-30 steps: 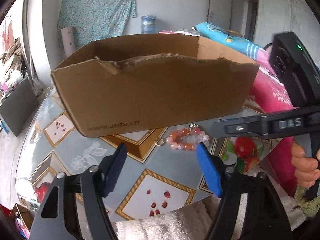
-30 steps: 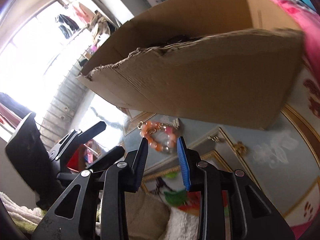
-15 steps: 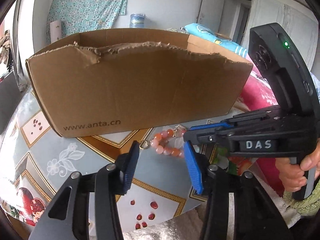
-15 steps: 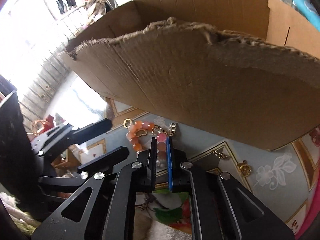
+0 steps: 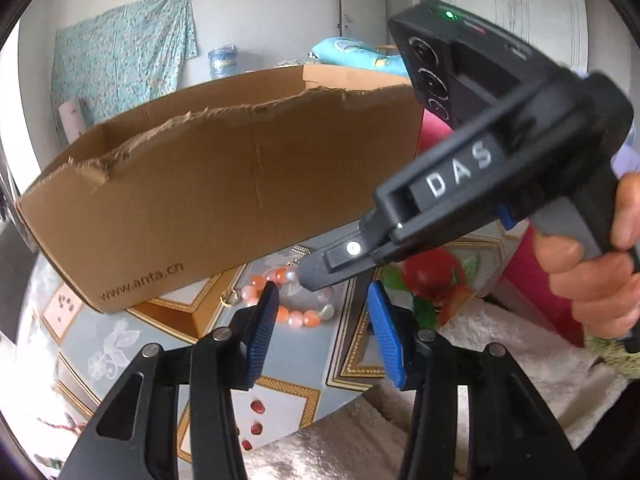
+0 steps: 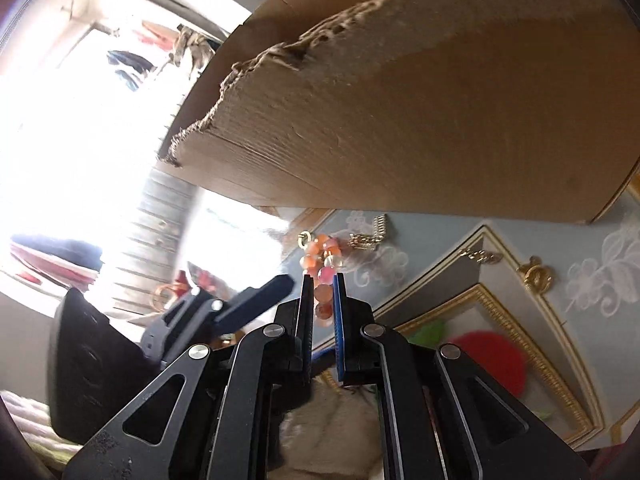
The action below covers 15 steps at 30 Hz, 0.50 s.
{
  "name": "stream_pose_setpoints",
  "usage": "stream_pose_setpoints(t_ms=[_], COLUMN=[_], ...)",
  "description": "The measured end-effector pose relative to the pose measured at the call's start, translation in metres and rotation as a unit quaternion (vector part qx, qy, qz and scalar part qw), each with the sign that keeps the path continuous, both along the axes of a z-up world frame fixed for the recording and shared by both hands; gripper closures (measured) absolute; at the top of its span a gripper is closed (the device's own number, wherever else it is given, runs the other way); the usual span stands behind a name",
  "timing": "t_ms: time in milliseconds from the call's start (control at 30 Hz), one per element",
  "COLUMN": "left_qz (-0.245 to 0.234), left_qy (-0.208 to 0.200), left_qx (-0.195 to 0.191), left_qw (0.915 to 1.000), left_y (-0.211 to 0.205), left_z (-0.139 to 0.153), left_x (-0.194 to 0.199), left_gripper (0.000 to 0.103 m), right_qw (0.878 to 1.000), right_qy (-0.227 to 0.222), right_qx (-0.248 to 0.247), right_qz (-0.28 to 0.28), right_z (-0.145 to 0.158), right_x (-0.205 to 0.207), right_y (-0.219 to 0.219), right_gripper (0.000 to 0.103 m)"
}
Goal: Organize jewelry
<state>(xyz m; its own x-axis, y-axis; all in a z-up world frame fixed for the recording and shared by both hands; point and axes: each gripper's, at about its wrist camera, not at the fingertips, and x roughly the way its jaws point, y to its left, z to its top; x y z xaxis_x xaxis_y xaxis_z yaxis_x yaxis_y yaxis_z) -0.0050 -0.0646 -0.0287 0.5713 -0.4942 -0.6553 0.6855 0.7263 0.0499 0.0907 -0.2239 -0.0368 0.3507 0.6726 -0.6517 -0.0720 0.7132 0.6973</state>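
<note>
Right gripper [image 6: 323, 294] fingers pinching bead bracelet [image 6: 322, 270], seemingly off table [image 6: 440, 240], left gripper [image 5: 322, 312] fingers spread.

Right gripper [image 6: 323, 300] is pinching with its pads nearly together after closing, angling downward, a hand [image 5: 592, 272] wrapping its handle. Left gripper [image 5: 320, 328] is sitting half open after narrowing, nothing touching its blue pads [image 5: 262, 332], right gripper's tip poking between and just beyond them.

The right gripper [image 5: 308, 280] hides part of the bead bracelet [image 5: 296, 316] in the left wrist view, while the cardboard box [image 6: 420, 120] runs past the right wrist view's edge, its inside unseen.
</note>
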Motion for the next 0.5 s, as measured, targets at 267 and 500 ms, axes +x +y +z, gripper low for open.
stream_pose_setpoints(t_ms=[267, 500], left_qz=[0.017, 0.041], left_qy=[-0.023, 0.0], left_qx=[0.03, -0.031], left_qw=[0.9991, 0.9987], left_y=[-0.004, 0.02], left_z=[0.004, 0.017], left_x=[0.007, 0.018], left_gripper=[0.094, 0.094], right_qw=[0.999, 0.997], right_qy=[-0.023, -0.055], right_qx=[0.026, 0.03], right_qz=[-0.008, -0.034], right_z=[0.007, 0.017], right_x=[-0.001, -0.005], right_y=[-0.004, -0.018], right_gripper=[0.096, 0.084])
